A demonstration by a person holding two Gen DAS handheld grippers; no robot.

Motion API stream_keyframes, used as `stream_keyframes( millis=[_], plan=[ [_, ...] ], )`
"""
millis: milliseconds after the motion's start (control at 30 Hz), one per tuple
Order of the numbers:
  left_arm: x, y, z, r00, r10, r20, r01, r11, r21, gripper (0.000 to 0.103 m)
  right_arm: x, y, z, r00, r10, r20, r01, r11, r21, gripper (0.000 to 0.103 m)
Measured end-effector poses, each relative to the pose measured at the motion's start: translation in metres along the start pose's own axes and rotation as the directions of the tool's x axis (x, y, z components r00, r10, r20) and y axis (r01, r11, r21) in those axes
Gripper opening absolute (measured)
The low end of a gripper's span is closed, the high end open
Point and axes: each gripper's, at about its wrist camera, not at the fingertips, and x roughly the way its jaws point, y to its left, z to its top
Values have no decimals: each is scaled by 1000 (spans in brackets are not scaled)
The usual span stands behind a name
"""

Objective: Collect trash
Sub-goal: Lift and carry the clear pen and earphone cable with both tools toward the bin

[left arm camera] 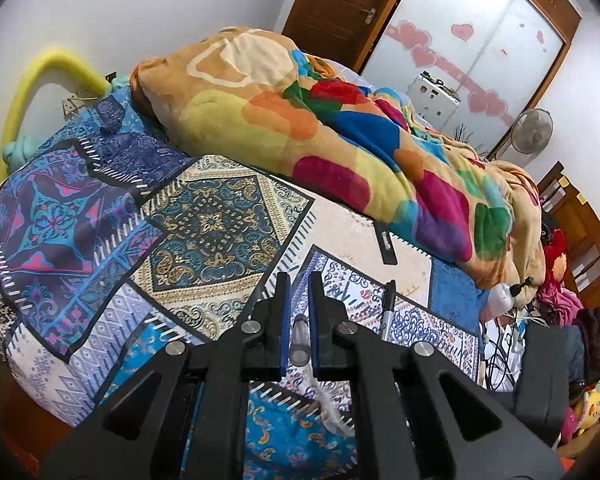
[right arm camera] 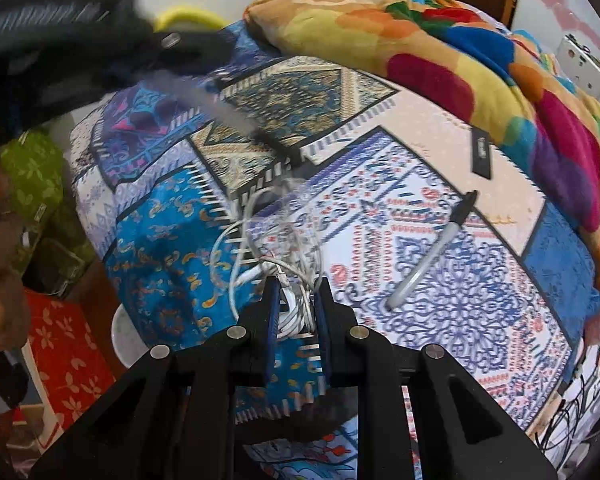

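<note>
left wrist view: the left gripper [left arm camera: 299,300] has its fingers clamped on a small clear tube-like piece [left arm camera: 300,338], with a wispy clear plastic strip [left arm camera: 328,400] trailing below it; what the piece is cannot be told. it hangs over the near part of a patchwork bedsheet [left arm camera: 204,216]. a marker pen [left arm camera: 388,308] lies just right of the fingers, and a flat black strip [left arm camera: 387,245] lies farther off. a bunched multicoloured blanket [left arm camera: 340,128] covers the far side and the right. a white device [left arm camera: 500,296] and loose cables lie at the right edge of the bed, with soft toys [left arm camera: 588,404] beyond. open sheet runs to the left and centre.

right wrist view: the right gripper [right arm camera: 297,304] is closed on a tangled white cable [right arm camera: 260,256], which loops onto the sheet ahead, near the bed's near left edge. the marker pen [right arm camera: 432,252] lies to the right, apart from the cable; the black strip [right arm camera: 482,152] is beyond, beside the blanket [right arm camera: 440,48]. the left gripper's body [right arm camera: 100,40] shows blurred at upper left, the clear strip [right arm camera: 228,112] hanging below it. a hand [right arm camera: 0,280] is at the left margin, over a red patterned box [right arm camera: 64,356].
</note>
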Motion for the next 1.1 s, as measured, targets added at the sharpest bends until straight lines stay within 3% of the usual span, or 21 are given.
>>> stream_keyframes(
  millis=[200, 467, 733, 933, 1100],
  plan=[
    [-10, 9, -20, 999, 14, -48, -13, 1000, 25, 7, -13, -16, 5, 998, -51, 28, 49, 997, 57, 16],
    [-16, 15, -56, 990, -30, -136, 28, 999, -17, 7, -42, -20, 6, 996, -54, 68, 48, 996, 80, 16],
    [-51, 6, -67, 995, -33, -89, 29, 998, -47, 7, -74, 13, 1, 995, 1, 95, -2, 1000, 13, 16],
    [-78, 11, -80, 997, 44, -56, -46, 998, -31, 7, -118, 47, -1, 984, 65, 165, -60, 998, -36, 16],
    [-113, 28, -95, 995, 93, -26, -94, 995, -33, 7, -137, 75, -4, 980, 49, 194, -33, 996, -85, 16]
  ],
)
